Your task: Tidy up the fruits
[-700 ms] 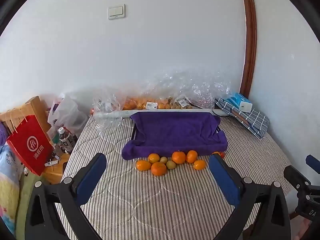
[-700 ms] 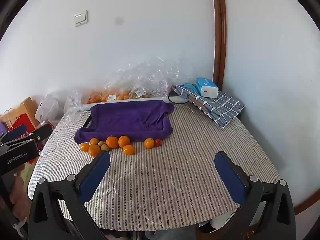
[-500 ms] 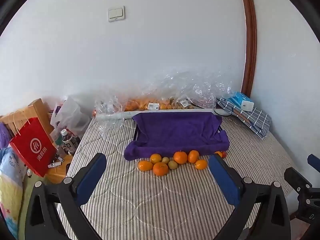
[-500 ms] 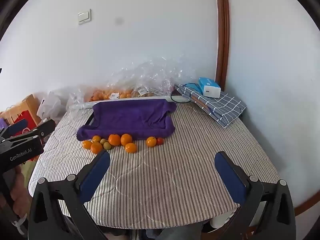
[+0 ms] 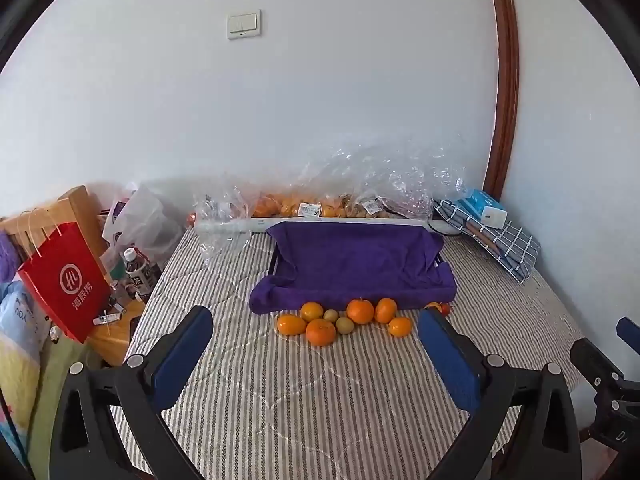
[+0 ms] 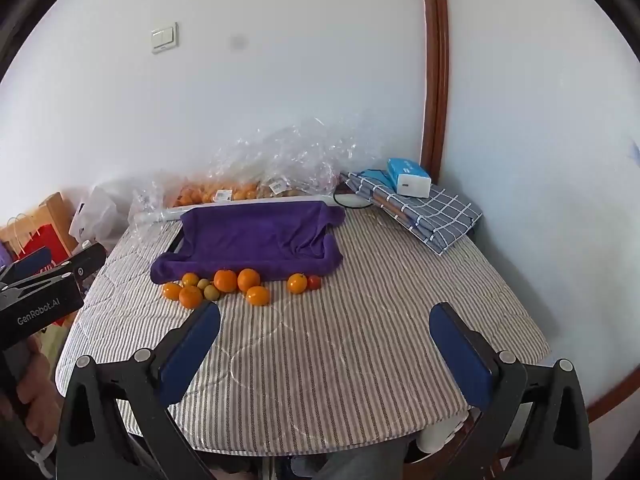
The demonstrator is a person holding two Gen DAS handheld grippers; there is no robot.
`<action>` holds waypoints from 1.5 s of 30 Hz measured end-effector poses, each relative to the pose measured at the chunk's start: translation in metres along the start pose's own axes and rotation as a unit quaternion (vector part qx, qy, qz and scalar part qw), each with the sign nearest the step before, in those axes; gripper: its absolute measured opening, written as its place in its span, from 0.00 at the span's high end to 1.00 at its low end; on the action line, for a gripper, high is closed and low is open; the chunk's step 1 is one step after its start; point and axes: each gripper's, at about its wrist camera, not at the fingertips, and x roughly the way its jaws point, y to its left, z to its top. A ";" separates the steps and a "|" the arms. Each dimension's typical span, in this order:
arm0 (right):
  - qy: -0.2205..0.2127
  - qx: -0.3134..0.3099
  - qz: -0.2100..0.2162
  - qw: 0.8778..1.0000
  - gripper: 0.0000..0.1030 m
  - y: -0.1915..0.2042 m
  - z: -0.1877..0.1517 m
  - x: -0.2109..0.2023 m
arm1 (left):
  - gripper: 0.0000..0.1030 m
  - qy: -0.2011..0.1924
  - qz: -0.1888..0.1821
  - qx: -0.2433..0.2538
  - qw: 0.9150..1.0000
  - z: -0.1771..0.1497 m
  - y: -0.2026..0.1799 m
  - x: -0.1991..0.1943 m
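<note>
Several oranges (image 5: pixel 320 331) (image 6: pixel 225 280) and small green fruits (image 5: pixel 344 325) (image 6: pixel 211 292) lie in a cluster on the striped tablecloth (image 5: pixel 312 396) (image 6: pixel 340 344), along the near edge of a tray draped with a purple towel (image 5: pixel 356 264) (image 6: pixel 256 236). A small red fruit (image 6: pixel 314 282) sits at the cluster's right end beside a lone orange (image 6: pixel 297 283). My left gripper (image 5: pixel 316 336) hovers open, well short of the fruit, nothing between its blue pads. My right gripper (image 6: pixel 326 330) is open and empty too, above bare cloth to the right of the cluster.
Clear plastic bags of more fruit (image 5: pixel 320 206) (image 6: pixel 224 194) lie against the back wall. A folded checked cloth (image 6: pixel 424 212) with a blue tissue box (image 6: pixel 408 178) sits back right. A red paper bag (image 5: pixel 66 280) and bottles (image 5: pixel 136 270) stand left of the table.
Both views have shifted slightly: the fruit and tray sit a little farther right and lower in each than before. Both grippers stayed open.
</note>
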 end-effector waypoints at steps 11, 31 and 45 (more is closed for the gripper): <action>-0.002 -0.004 0.000 1.000 0.00 0.010 -0.003 0.001 | 0.00 0.003 -0.010 -0.017 1.000 -0.004 0.010 0.001; -0.002 -0.006 0.008 1.000 0.00 0.019 -0.004 0.001 | 0.00 0.006 -0.007 -0.017 1.000 -0.008 0.016 0.004; -0.005 0.000 0.010 1.000 0.00 0.017 -0.003 -0.001 | 0.00 0.006 -0.009 -0.017 1.000 -0.007 0.013 0.007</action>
